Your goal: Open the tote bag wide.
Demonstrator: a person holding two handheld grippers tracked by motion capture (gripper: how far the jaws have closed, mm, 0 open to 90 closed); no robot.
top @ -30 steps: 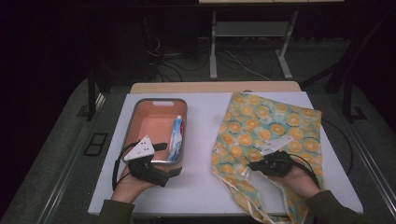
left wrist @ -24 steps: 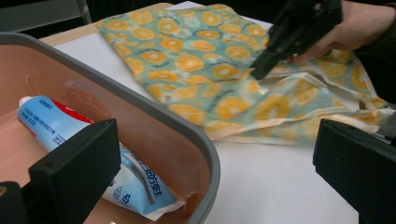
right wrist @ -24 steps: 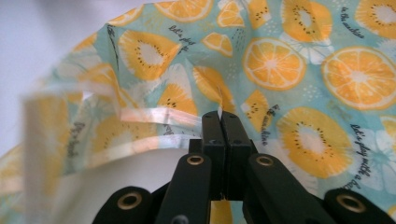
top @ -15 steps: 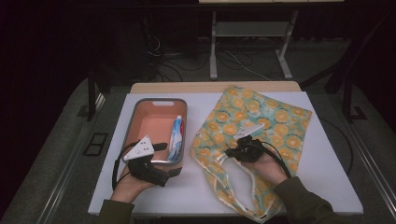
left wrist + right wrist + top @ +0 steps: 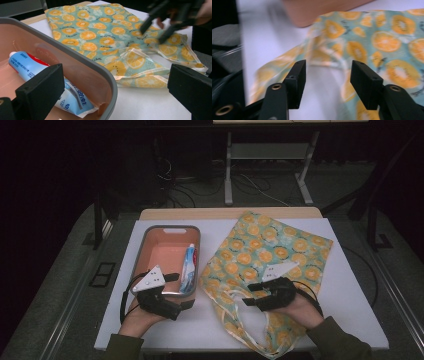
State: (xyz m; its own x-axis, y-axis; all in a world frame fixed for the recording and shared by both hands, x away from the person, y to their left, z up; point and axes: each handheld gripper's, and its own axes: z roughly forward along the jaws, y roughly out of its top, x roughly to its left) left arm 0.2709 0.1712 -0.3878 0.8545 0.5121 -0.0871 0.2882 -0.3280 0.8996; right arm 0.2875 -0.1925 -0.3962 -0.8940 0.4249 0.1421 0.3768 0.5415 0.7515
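Right claw (image 5: 248,294), just opened and holding nothing, hovers over the bag's (image 5: 265,247) left edge; left claw (image 5: 181,291) spread astride the tray's (image 5: 170,228) rim.

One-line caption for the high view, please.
Right gripper, jaws just opened, hovers over the orange-print tote bag; left gripper waits by the tray holding toothpaste.

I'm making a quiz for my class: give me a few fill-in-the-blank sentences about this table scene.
1. The toothpaste tube lies inside the ____.
2. The cloth bag is printed with slices of ____.
3. The right tool hangs over the bag with its jaws ____.
4. The tray sits to the ____ of the bag in the high view.

Missing words: tray; orange; open; left
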